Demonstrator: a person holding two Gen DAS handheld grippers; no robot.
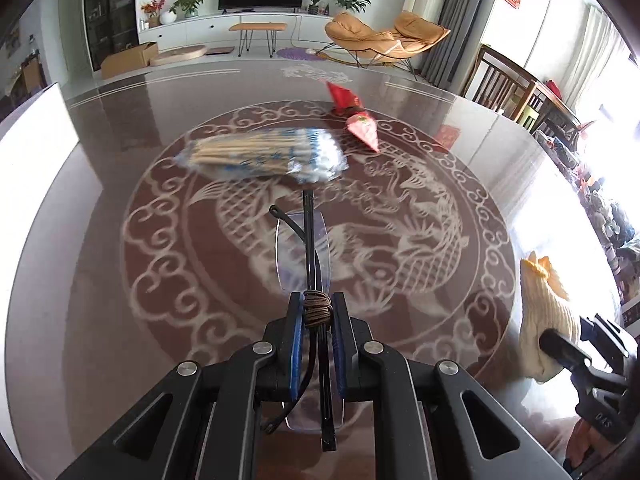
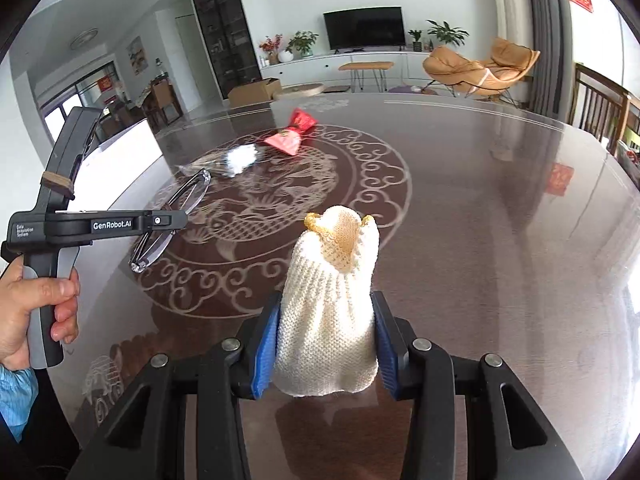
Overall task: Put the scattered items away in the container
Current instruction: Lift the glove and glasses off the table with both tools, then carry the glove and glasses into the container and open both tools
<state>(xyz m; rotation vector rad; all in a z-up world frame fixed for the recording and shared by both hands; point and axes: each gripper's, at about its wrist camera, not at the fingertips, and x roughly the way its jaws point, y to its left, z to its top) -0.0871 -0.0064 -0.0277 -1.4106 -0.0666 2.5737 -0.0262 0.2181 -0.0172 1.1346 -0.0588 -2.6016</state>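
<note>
My left gripper (image 1: 317, 316) is shut on a pair of rimless glasses (image 1: 305, 252) with folded black arms, held above the table; the glasses also show in the right wrist view (image 2: 172, 220). My right gripper (image 2: 326, 336) is shut on a white knitted glove (image 2: 330, 312) with a yellow cuff, also seen in the left wrist view (image 1: 546, 320). A clear bag of cotton swabs (image 1: 266, 154) lies on the table ahead of the left gripper. A red packet (image 1: 362, 128) lies beyond it, also in the right wrist view (image 2: 286, 142). No container is clearly in view.
The glossy dark table (image 1: 460, 152) has a pale dragon-and-phoenix pattern. A white panel (image 1: 36, 152) stands at its left edge. Wooden chairs (image 1: 516, 88) stand at the far right. A second red shape (image 1: 344, 98) sits behind the red packet.
</note>
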